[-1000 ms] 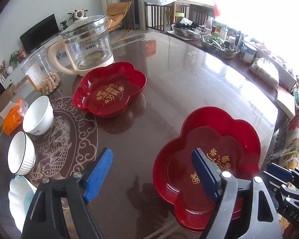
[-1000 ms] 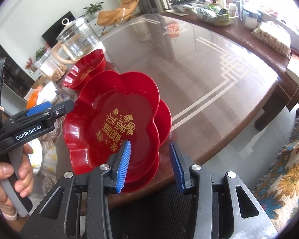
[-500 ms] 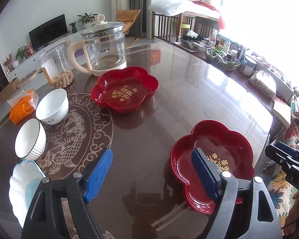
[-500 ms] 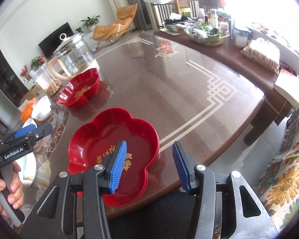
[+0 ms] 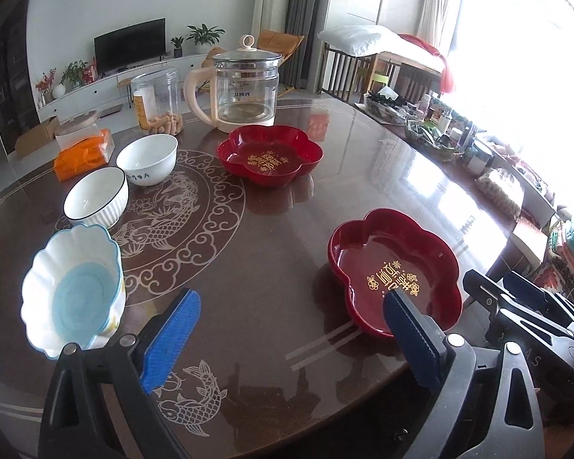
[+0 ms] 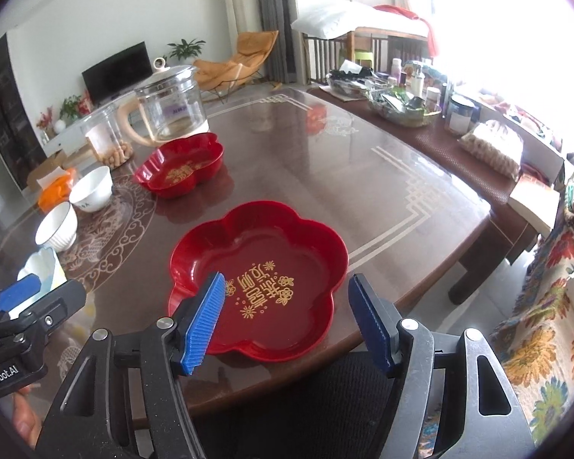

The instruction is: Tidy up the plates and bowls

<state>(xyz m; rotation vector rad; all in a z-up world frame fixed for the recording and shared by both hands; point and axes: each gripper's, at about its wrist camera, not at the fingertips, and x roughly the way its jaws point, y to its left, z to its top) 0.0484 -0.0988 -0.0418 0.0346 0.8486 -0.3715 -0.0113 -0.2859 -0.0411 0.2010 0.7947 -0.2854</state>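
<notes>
A red flower-shaped plate (image 5: pixel 394 267) (image 6: pixel 260 271) lies on the brown table near its front edge. A second red flower plate (image 5: pixel 269 153) (image 6: pixel 180 170) lies further back by the kettle. Three bowls stand at the left: a blue-and-white scalloped bowl (image 5: pixel 72 290) (image 6: pixel 42 267), a black-rimmed ribbed bowl (image 5: pixel 95 195) (image 6: pixel 56 225) and a plain white bowl (image 5: pixel 147 158) (image 6: pixel 92 187). My left gripper (image 5: pixel 291 336) is open and empty above the table's front. My right gripper (image 6: pixel 287 317) is open and empty, just in front of the near plate.
A glass kettle (image 5: pixel 245 84) (image 6: pixel 168 103), a clear jar of snacks (image 5: pixel 157 99) and an orange tissue pack (image 5: pixel 84 153) stand at the back left. A cluttered side bench (image 6: pixel 421 111) runs along the table's right. The table's front edge (image 6: pixel 363 306) is close below the right gripper.
The near red plate was held up by my right gripper a second ago; it now lies on the table. The right gripper opened wider and both grippers pulled back and up.
</notes>
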